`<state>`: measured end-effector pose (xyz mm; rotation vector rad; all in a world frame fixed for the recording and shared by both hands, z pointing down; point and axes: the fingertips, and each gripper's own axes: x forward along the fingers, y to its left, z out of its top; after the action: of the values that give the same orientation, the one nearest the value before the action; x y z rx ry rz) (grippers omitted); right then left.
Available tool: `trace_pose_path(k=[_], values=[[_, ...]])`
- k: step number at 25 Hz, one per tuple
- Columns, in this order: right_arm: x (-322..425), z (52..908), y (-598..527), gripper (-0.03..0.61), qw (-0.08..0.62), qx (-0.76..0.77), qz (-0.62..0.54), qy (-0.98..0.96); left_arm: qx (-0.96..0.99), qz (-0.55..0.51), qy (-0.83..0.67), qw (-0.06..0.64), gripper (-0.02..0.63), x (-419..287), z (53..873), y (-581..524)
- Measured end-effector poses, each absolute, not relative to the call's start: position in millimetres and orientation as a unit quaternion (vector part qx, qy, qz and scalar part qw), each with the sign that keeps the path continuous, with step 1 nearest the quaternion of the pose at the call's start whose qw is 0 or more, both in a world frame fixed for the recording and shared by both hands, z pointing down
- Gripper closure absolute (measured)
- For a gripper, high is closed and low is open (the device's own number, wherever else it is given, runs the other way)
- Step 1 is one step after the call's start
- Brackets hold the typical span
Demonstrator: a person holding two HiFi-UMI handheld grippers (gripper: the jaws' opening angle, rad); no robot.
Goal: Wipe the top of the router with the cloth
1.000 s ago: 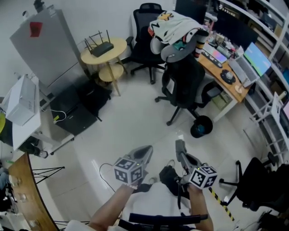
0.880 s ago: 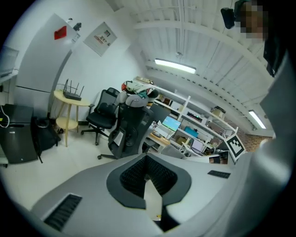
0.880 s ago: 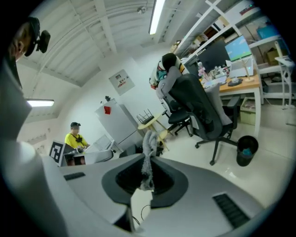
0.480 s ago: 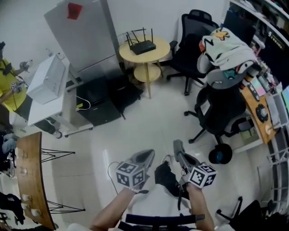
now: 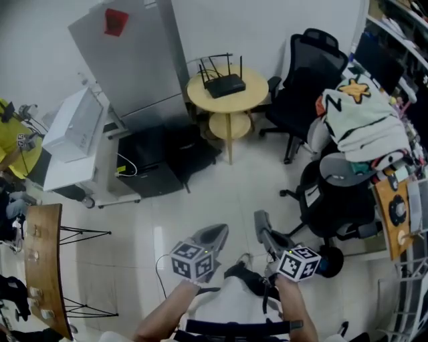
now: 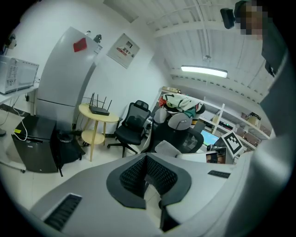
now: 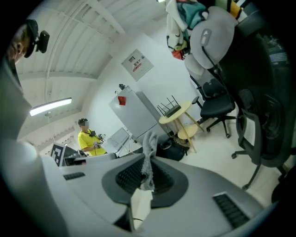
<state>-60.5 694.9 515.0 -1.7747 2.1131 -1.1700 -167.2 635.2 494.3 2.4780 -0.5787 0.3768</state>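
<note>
- Head view is showing the black router with four upright antennas (image 5: 224, 85) sitting near the middle of the round pale-wood surface (image 5: 200, 101). That surface is standing against the back wall, well apart from both grippers.
- The person is standing out on the white floor (image 5: 200, 194) with both grippers raised towards the router. By my judgement the approach is under way and no wiping is happening yet.
- The right gripper (image 7: 145, 178) is clamping its jaws on a thin strip of grey cloth (image 7: 149, 148). The strip is sticking up above the jaws, probably held ready so it can be pressed flat on the router's top.
- The left gripper (image 6: 145, 172) is keeping its jaws together with nothing between them. It is likely being kept free to steady the router or the surface's edge.
- A red sticker (image 5: 116, 20) is showing on the tall grey cabinet (image 5: 127, 63).
- A white wall notice (image 6: 123, 50) is carrying print too small to read.
- Each gripper's cube is bearing black-and-white square markers.
</note>
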Motion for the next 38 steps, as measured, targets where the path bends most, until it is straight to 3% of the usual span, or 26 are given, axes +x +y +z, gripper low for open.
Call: trace_pose_path(k=[19, 30, 38], values=[[-17, 560, 601, 0.544, 0.072, -0.550, -0.427, 0.714, 0.910, 0.154, -0.259, 0.284, 0.615, -118, 517, 538], [26, 553, 466, 0.545, 0.055, -0.576, -0.426, 0.695, 0.920, 0.148, -0.221, 0.289, 0.615, -70, 518, 385], [13, 542, 334, 0.543, 0.050, -0.573, -0.423, 0.700, 0.924, 0.146, -0.211, 0.283, 0.615, -68, 505, 261]])
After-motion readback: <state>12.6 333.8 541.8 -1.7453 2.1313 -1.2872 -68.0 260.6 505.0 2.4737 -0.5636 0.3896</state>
